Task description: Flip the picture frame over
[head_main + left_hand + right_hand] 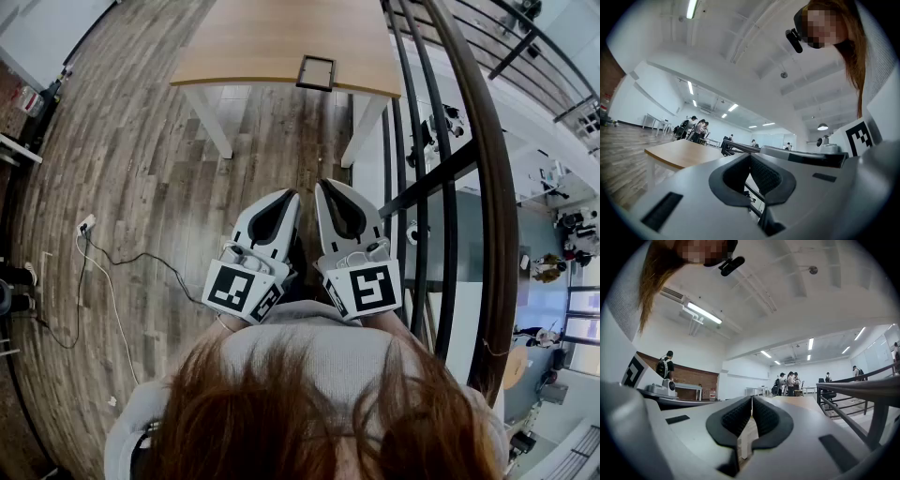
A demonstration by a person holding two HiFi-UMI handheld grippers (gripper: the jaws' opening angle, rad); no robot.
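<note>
A small dark picture frame (pixel 317 72) lies flat on the wooden table (pixel 253 42), at its near edge and right of the middle. Both grippers hang close to my chest, well short of the table and side by side. My left gripper (pixel 292 194) is shut with nothing between its jaws, and its own view shows the tips (pixel 750 156) meeting. My right gripper (pixel 321 186) is also shut and empty, its pads (pixel 752 398) pressed together. The gripper views show the table top (pixel 679 152) (pixel 799 401) ahead, but the frame is not visible in them.
A dark metal railing (pixel 450 150) runs along my right, with a lower floor beyond it. A white cable (pixel 103 281) and a power strip (pixel 85 224) lie on the wood floor to my left. People stand far off across the room (pixel 696 129).
</note>
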